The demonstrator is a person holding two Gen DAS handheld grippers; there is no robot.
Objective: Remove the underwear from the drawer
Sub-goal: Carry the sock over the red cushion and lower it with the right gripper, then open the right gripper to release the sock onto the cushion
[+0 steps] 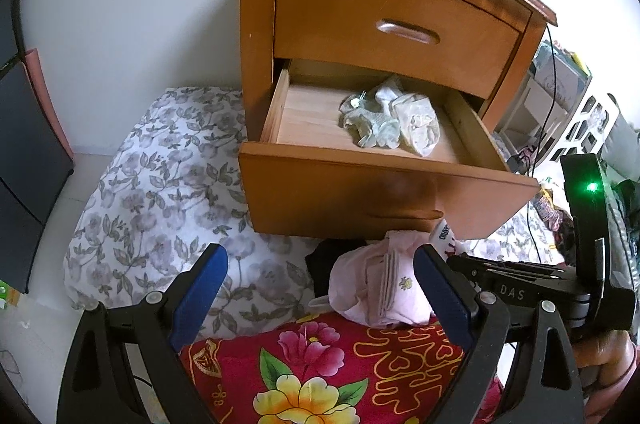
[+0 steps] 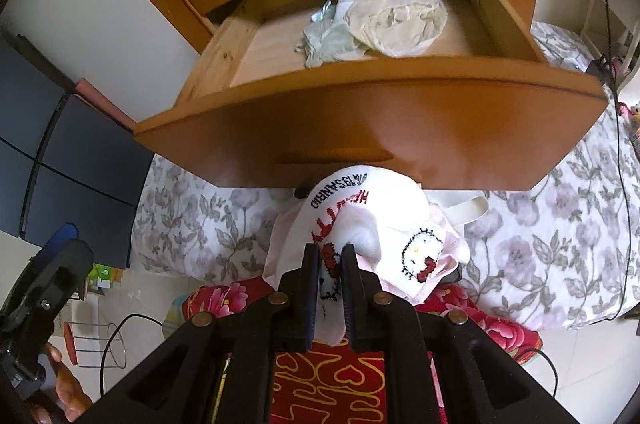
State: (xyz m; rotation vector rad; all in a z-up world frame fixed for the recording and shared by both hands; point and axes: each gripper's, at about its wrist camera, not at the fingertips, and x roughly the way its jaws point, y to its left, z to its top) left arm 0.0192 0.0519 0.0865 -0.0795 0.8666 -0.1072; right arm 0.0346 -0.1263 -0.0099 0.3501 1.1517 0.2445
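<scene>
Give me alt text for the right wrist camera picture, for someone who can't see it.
The right gripper, jaws nearly shut, pinches a white cartoon-cat garment over a pink piece on the bed, just below the open wooden drawer. More pale underwear lies crumpled inside the drawer. The left gripper shows at the lower left edge.

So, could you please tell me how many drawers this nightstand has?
2. The upper drawer is shut. The lower drawer is pulled open, with crumpled pale underwear lying inside it. Anything below the open one is hidden.
</scene>
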